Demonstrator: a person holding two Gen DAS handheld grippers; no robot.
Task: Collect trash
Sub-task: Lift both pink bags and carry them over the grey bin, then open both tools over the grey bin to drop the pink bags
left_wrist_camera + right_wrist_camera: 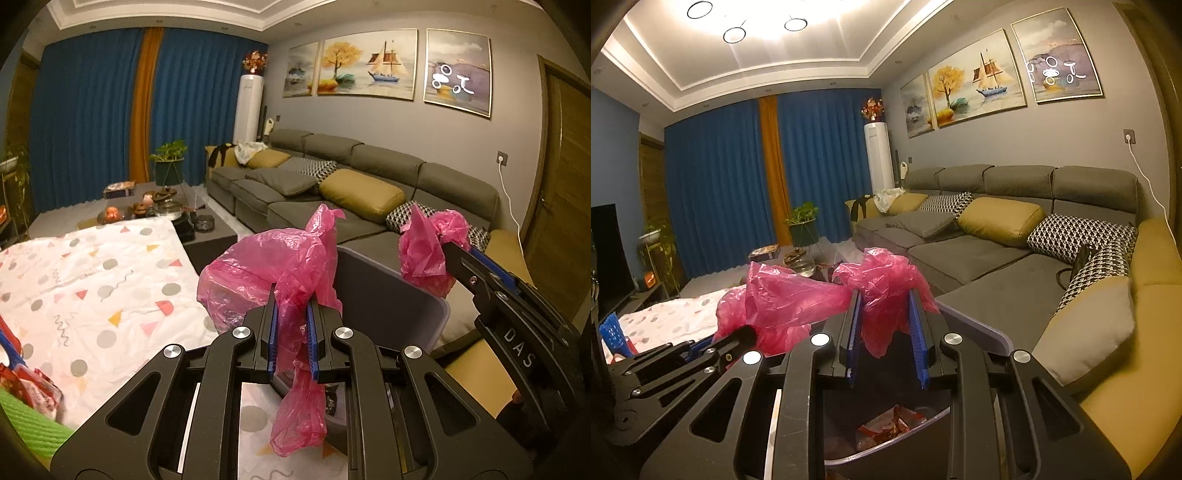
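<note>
**Holding pink bag over the bin**

Pink plastic bag (280,258) is stretched above the grey bin (391,295), one edge per gripper. Left gripper (291,332) clenched on the bag's near edge, a tail hanging below. Right gripper (884,321) clenched on the opposite edge. Red wrappers (894,424) lie inside the bin. Patterned tablecloth (92,280) left of the bin, grey sofa (979,258) behind it.

left tongs (291,310) pinching pink bag (273,258)

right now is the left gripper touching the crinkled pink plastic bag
Touching. The left wrist view shows the left gripper with its blue pads closed on a bunched strip of the crinkled pink plastic bag.
</note>
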